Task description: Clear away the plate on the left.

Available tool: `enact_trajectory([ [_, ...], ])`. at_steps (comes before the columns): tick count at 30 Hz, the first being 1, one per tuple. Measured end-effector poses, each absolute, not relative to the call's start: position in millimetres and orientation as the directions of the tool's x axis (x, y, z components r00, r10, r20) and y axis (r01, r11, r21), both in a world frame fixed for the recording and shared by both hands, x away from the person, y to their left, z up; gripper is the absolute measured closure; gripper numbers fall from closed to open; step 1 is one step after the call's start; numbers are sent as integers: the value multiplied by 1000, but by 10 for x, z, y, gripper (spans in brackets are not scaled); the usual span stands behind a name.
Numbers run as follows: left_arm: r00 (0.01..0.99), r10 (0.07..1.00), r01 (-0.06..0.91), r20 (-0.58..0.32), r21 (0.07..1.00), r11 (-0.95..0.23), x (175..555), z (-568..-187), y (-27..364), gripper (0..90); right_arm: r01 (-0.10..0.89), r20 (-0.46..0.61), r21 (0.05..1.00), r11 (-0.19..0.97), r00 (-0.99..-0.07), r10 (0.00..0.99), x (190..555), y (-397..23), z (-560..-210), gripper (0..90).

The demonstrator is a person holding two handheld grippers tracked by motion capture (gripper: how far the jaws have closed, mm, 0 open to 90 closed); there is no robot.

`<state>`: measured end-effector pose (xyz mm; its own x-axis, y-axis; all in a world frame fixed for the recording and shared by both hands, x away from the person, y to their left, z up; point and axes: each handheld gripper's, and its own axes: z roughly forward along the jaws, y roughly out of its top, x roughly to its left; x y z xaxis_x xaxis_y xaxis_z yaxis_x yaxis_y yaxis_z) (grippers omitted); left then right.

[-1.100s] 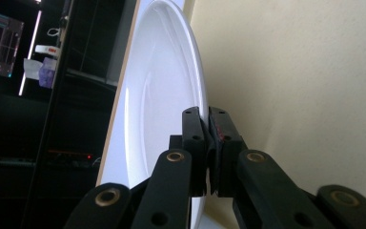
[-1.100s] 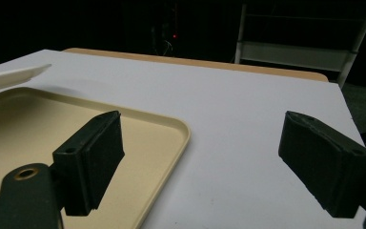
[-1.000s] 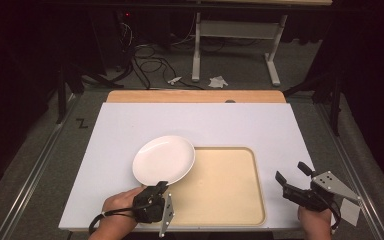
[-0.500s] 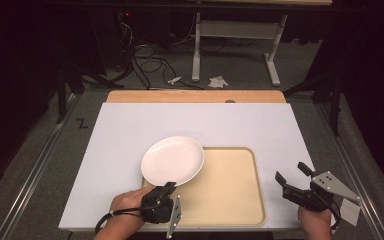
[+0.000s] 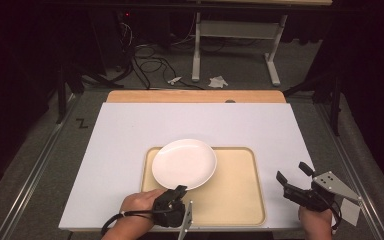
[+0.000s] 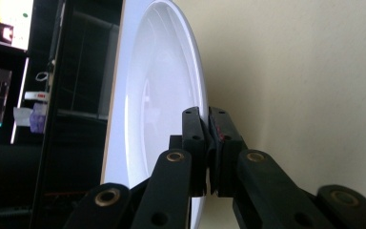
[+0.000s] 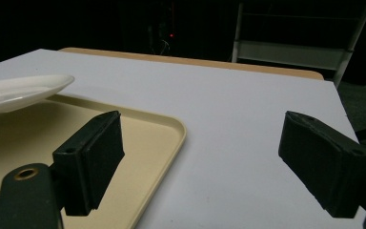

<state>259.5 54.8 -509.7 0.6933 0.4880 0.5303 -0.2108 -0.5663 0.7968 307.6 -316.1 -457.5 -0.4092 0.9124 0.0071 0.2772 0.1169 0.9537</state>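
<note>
A round white plate [image 5: 184,163] is over the left part of a cream tray [image 5: 235,195] on the white table. My left gripper [image 5: 179,192] is shut on the plate's near rim, the hand turned on its side. In the left gripper view the two black pads [image 6: 193,138] pinch the plate [image 6: 157,95] edge, with the cream tray [image 6: 305,86] behind it. My right gripper [image 5: 292,175] stands open at the table's near right corner, nothing between its fingers. In the right gripper view the plate [image 7: 19,90] shows at the left above the tray [image 7: 147,138].
The white table top [image 5: 130,130] has a wooden strip [image 5: 195,96] along its far edge. Cables and a table frame [image 5: 235,45] lie on the floor beyond. Bare white surface spreads left and behind the tray.
My left gripper has carried the plate to the right, from the tray's left edge to over the tray's left part. The right gripper has stayed where it was.
</note>
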Motion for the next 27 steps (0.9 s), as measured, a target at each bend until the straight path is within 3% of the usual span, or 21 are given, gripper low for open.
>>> enact_trajectory([
  [16, 738, 390, -266, 551, 768, -582, 2496, -5272, 296, 870, 275, 1, 954, 124, -414, 910, 3068, -3150, -4573, 162],
  [27, 744, 389, -253, 544, 767, -589, 2523, -5340, 287, 870, 286, 12, 951, 116, -410, 912, 3076, -3152, -4593, 162],
])
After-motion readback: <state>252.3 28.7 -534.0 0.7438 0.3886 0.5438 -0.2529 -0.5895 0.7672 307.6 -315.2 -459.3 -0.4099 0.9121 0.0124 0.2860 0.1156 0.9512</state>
